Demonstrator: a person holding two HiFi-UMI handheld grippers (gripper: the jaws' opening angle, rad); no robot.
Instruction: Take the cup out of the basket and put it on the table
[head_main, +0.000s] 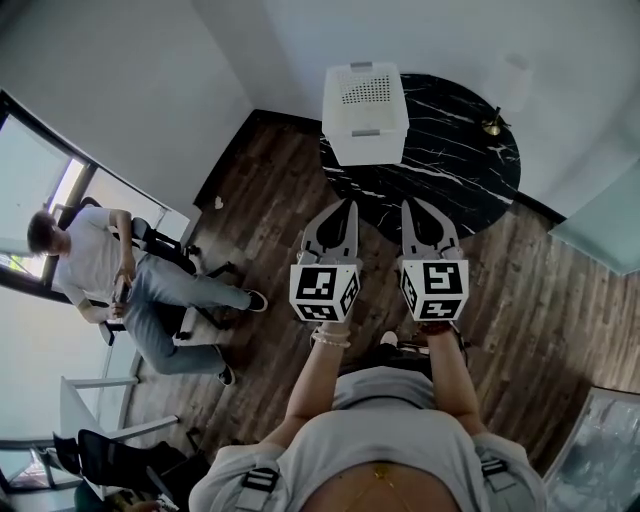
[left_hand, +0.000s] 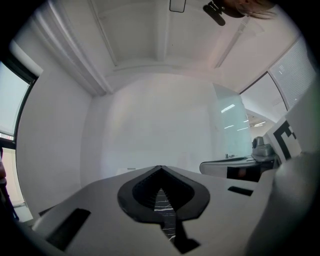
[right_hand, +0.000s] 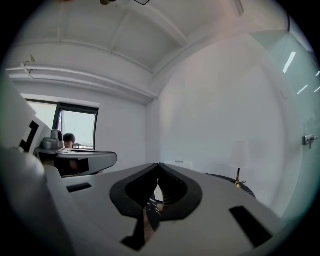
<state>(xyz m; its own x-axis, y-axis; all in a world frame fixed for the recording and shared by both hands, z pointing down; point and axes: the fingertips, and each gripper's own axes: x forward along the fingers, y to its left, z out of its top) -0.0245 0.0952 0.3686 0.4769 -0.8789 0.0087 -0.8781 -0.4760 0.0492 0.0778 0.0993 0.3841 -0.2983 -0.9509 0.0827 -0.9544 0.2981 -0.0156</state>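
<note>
A white basket (head_main: 364, 110) with a perforated side stands on the left part of a round black marble table (head_main: 470, 170). No cup shows in any view; the basket's inside is hidden from me. My left gripper (head_main: 349, 204) and right gripper (head_main: 410, 204) are held side by side over the wooden floor, just short of the table's near edge, pointing toward the basket. Both are shut with nothing between the jaws. In the left gripper view the left gripper (left_hand: 160, 168) has its jaws meeting at the tip. The right gripper (right_hand: 159, 165) looks the same in its own view.
A small lamp (head_main: 492, 122) stands at the table's far right, and the lamp (right_hand: 239, 160) also shows in the right gripper view. A person (head_main: 110, 270) sits on a chair by the window at the left. White walls close in behind the table; a glass panel (head_main: 600, 230) is at the right.
</note>
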